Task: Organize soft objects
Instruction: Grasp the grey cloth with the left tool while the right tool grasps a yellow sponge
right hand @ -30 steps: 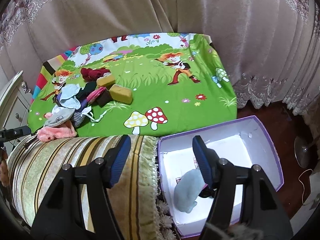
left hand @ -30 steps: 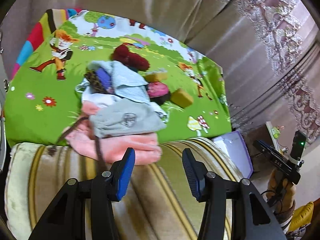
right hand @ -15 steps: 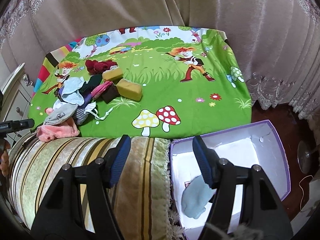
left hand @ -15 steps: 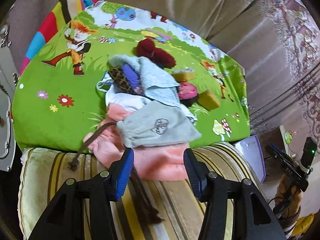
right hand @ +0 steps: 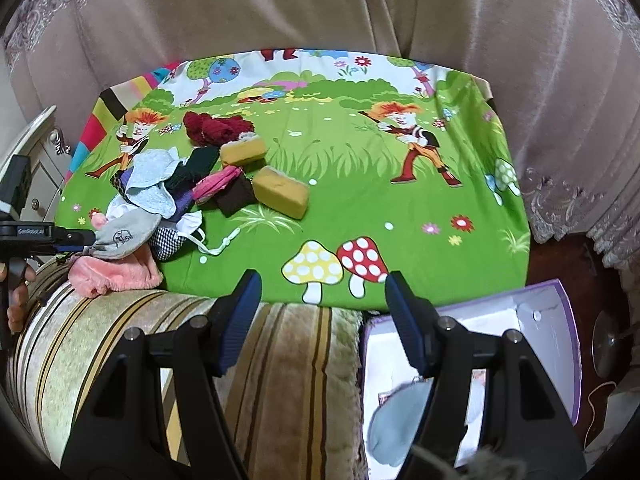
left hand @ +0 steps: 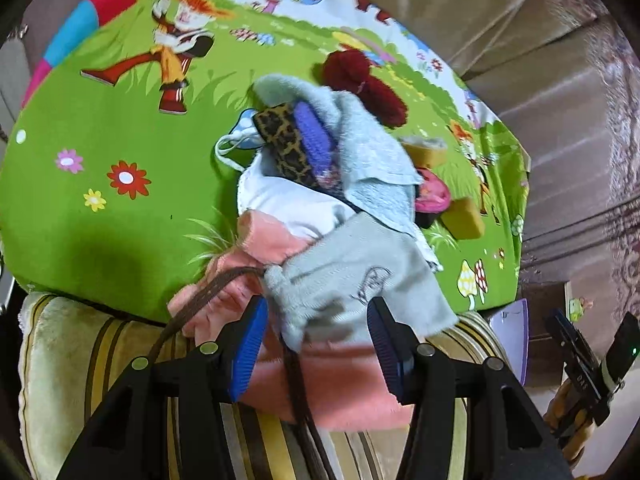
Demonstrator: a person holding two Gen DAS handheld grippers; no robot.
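A heap of soft things lies on the green cartoon sheet (left hand: 100, 152). At its near end a grey knitted cloth (left hand: 352, 280) rests on a pink fleece cloth (left hand: 332, 376) with a brown cord (left hand: 296, 380). My left gripper (left hand: 316, 340) is open, its blue pads on either side of the grey cloth's near edge, not pressing it. In the right wrist view the same grey cloth (right hand: 124, 234) sits at the far left. My right gripper (right hand: 320, 300) is open and empty over the striped cushion (right hand: 280, 360).
A light blue towel (left hand: 372, 148), a dark red knit (right hand: 216, 126) and yellow sponge blocks (right hand: 280, 192) lie in the heap. A purple-edged white box (right hand: 568, 340) on the floor at right holds a pale blue sock (right hand: 400, 424). Curtains hang behind the bed.
My left gripper has come down and in toward the heap, so the grey cloth's edge now lies between its fingers. The right gripper has shifted left, away from the box.
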